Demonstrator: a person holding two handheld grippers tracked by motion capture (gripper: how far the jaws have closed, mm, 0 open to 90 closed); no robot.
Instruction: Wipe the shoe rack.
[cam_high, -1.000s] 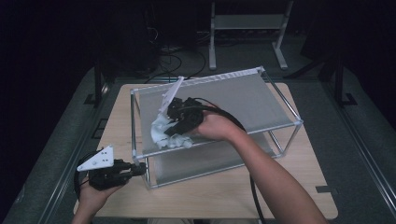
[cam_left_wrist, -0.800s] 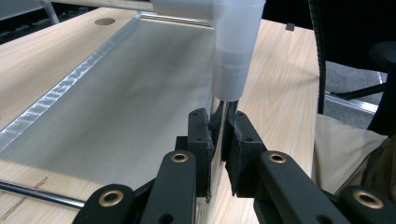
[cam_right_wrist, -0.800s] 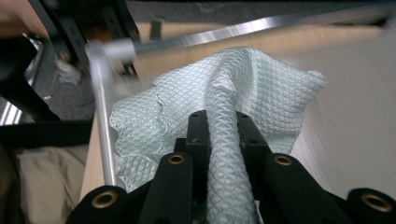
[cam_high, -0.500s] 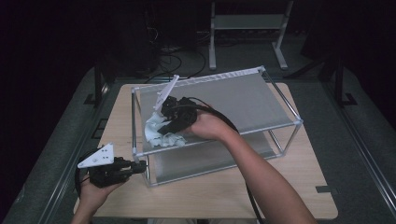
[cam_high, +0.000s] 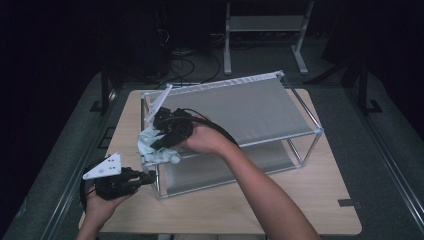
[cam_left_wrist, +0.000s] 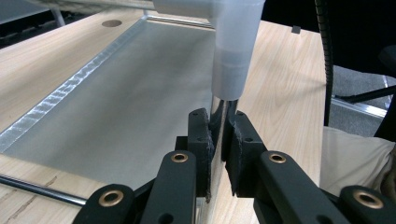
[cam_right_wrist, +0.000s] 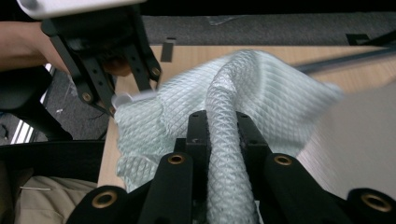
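A two-shelf metal rack (cam_high: 280, 80) stands on the wooden table (cam_high: 300, 200). My right gripper (cam_high: 167, 132) is shut on a pale, waffle-textured cloth (cam_high: 150, 145) and presses it on the top shelf's near-left corner. In the right gripper view the cloth (cam_right_wrist: 261, 88) is bunched between the jaws of that gripper (cam_right_wrist: 223, 126) and spreads over the shelf edge. My left gripper (cam_high: 150, 176) is shut on the rack's front-left upright post (cam_high: 159, 186). In the left gripper view its pads (cam_left_wrist: 205, 140) clamp the shiny post (cam_left_wrist: 219, 105) just under a white corner joint (cam_left_wrist: 232, 56).
The lower grey shelf (cam_left_wrist: 126, 88) lies behind the held post. A second metal stand (cam_high: 262, 22) and loose cables (cam_high: 195, 55) are on the dark floor behind the table. A dark tape mark (cam_high: 347, 203) sits near the table's right front.
My right gripper has dragged the cloth leftward across the top shelf to its near-left corner. The left gripper has kept its hold on the post without moving.
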